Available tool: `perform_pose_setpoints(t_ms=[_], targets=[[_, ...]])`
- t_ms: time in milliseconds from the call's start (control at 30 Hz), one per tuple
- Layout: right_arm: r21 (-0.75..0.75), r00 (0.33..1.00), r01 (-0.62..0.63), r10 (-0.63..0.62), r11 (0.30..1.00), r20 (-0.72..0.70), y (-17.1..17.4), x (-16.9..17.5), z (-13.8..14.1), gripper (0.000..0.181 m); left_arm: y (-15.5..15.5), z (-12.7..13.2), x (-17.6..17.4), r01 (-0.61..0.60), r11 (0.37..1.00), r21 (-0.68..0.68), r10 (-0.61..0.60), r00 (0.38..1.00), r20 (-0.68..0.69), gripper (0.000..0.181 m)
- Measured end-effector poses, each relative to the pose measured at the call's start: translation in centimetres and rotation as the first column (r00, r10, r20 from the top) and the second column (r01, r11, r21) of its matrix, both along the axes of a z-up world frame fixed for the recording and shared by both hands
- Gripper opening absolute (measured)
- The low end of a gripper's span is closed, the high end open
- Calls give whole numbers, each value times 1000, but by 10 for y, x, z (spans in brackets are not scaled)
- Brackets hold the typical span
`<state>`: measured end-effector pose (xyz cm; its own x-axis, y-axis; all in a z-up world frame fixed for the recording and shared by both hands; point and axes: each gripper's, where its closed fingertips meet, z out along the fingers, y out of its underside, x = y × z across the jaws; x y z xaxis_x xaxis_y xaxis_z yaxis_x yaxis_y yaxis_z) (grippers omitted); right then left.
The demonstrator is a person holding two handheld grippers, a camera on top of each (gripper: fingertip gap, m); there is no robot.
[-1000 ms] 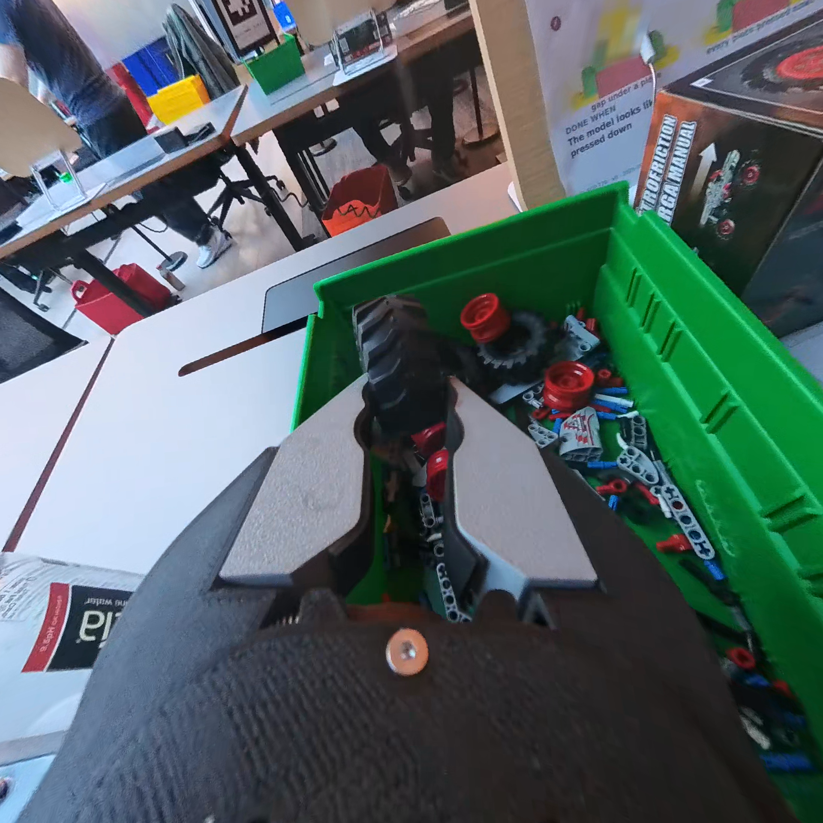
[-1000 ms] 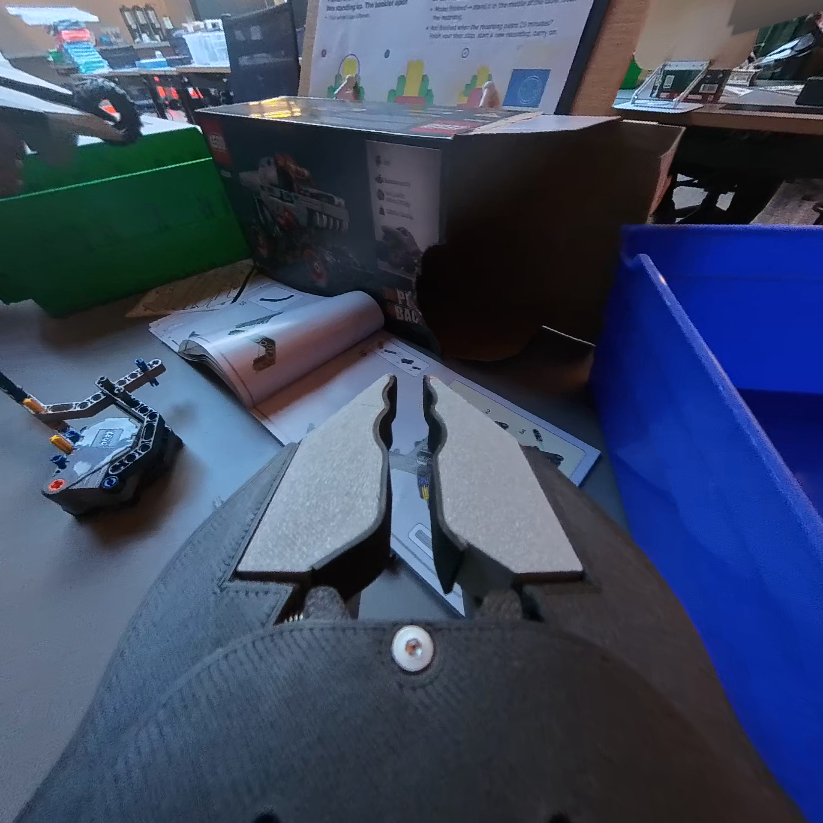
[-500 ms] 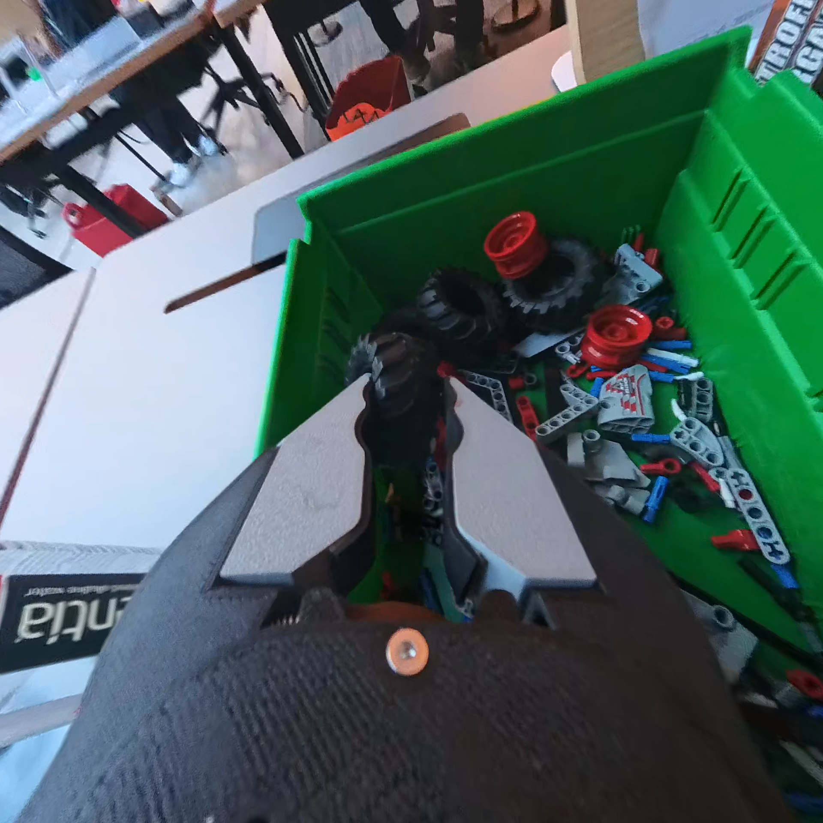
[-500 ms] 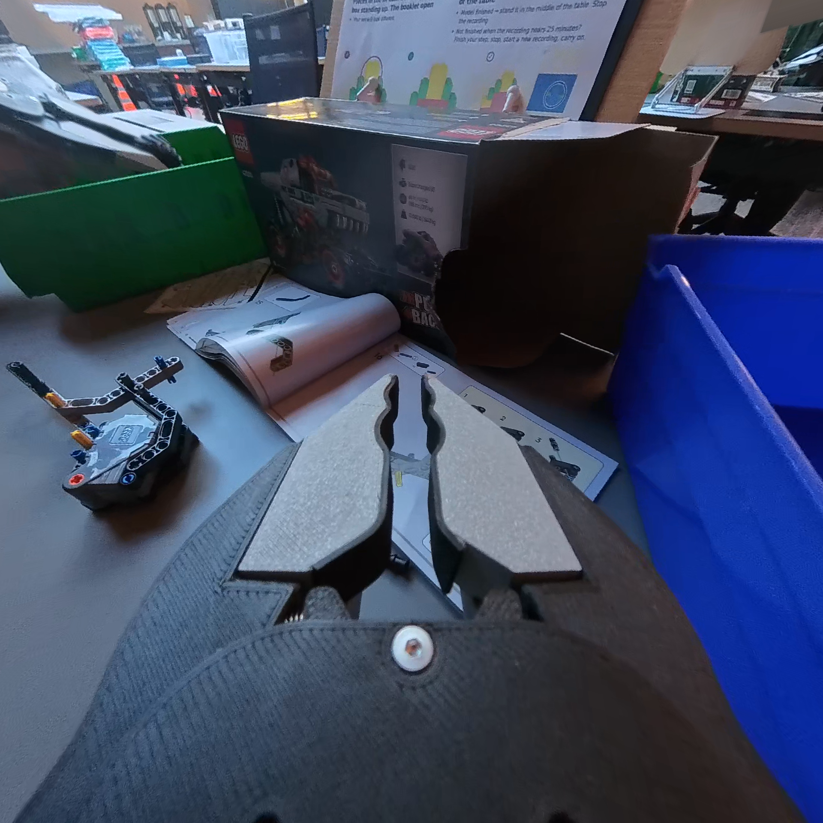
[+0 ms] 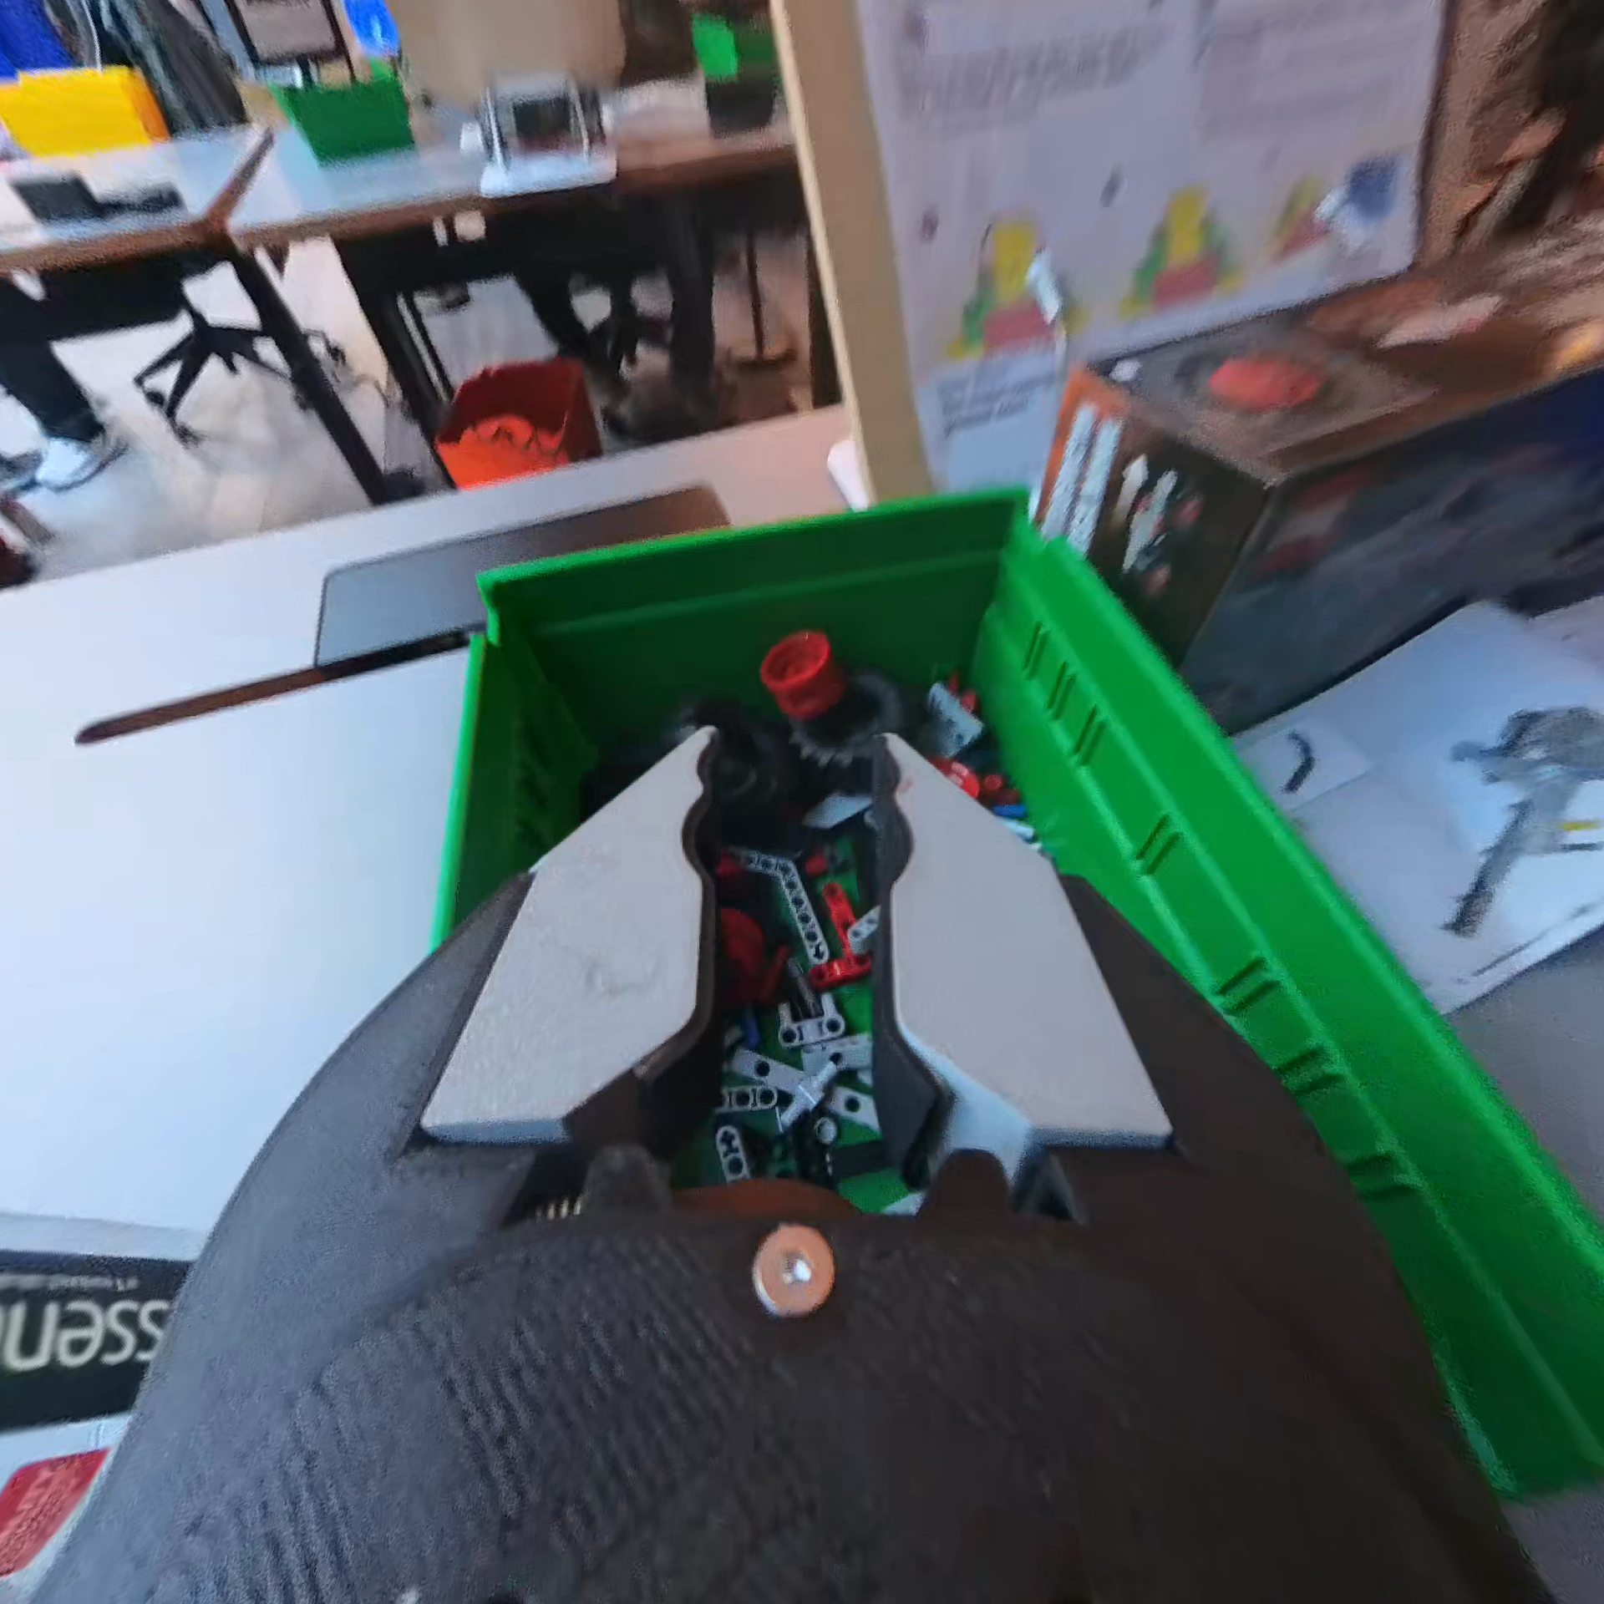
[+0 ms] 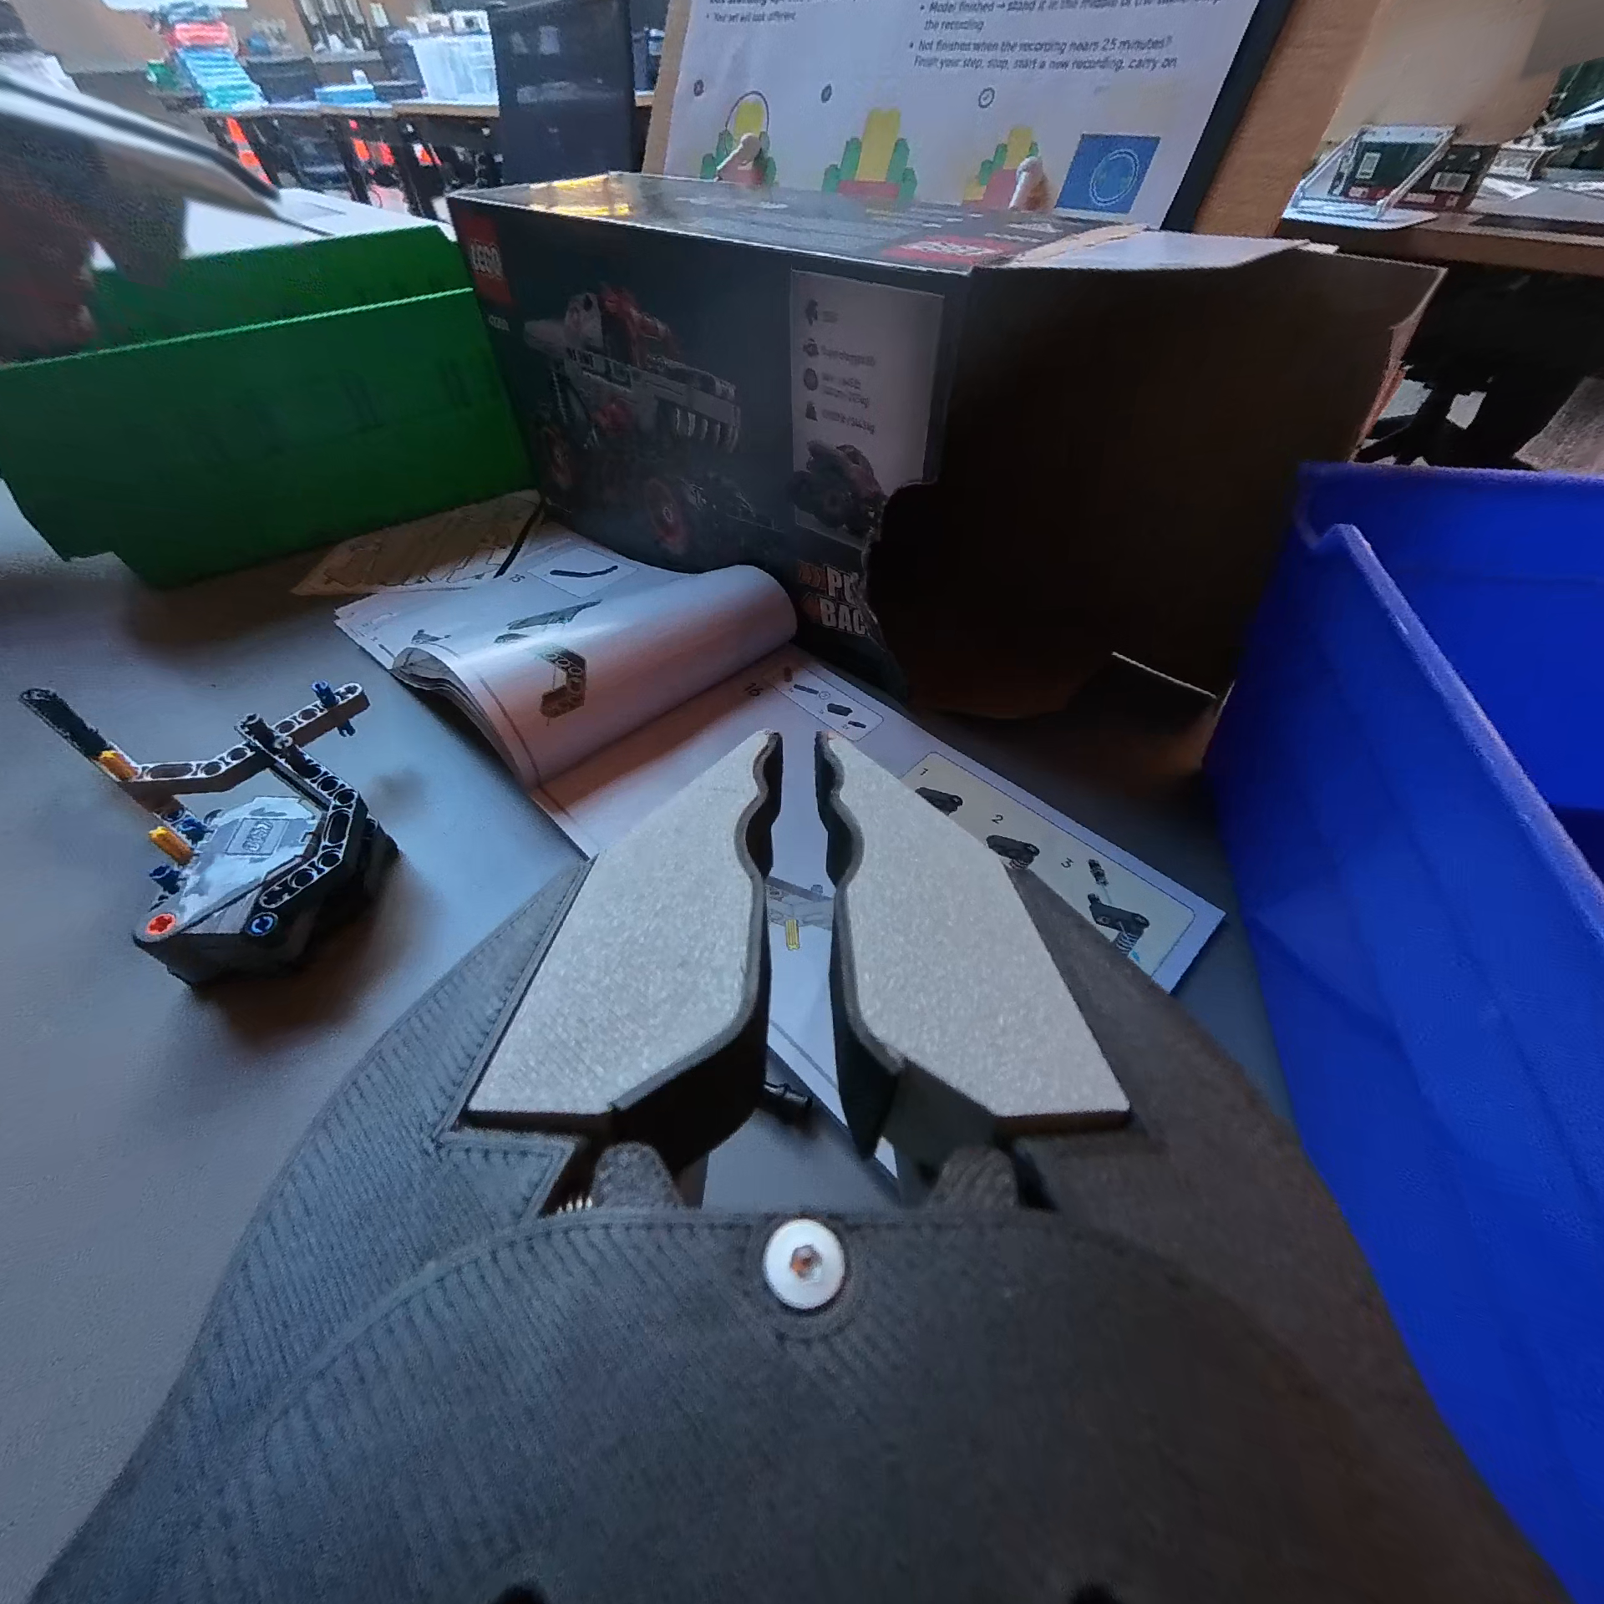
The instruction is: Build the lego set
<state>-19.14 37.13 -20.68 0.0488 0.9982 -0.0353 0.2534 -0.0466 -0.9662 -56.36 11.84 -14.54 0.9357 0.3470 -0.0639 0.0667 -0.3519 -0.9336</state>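
Note:
My left gripper (image 5: 792, 753) is open and empty above the green bin (image 5: 1128, 825). The bin holds several loose grey, red, blue and black pieces. Black tyres (image 5: 833, 729) and a red wheel hub (image 5: 803, 673) lie at its far end, just past my fingertips. My right gripper (image 6: 794, 742) is almost shut with nothing between its fingers. It hovers low over the open instruction booklet (image 6: 625, 668). A small black and grey partial build (image 6: 252, 851) stands on the table to its left. The left gripper (image 6: 156, 165) shows blurred above the green bin (image 6: 260, 417) in the right wrist view.
The dark set box (image 6: 738, 391) stands behind the booklet and beside the green bin; it also shows in the left wrist view (image 5: 1302, 486). A blue bin (image 6: 1432, 825) is close on the right. A labelled pack (image 5: 69, 1354) lies at the table's near left. There is about 45 cm between the tips of the two grippers. It is some 12 cm from my left tips to the red wheel hub (image 5: 803, 673).
My left gripper has opened and let go of the black tyre, which now lies in the bin. It has drawn back and tilted up. The right gripper has barely shifted.

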Motion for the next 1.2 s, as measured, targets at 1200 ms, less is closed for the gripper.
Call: perform_pose_setpoints(t_ms=[1200], targets=[[36, 999, -35, 34, 999, 14, -10, 0, 1, 0, -12, -50, 40, 315, 893, -321, -322, 946, 32, 1]])
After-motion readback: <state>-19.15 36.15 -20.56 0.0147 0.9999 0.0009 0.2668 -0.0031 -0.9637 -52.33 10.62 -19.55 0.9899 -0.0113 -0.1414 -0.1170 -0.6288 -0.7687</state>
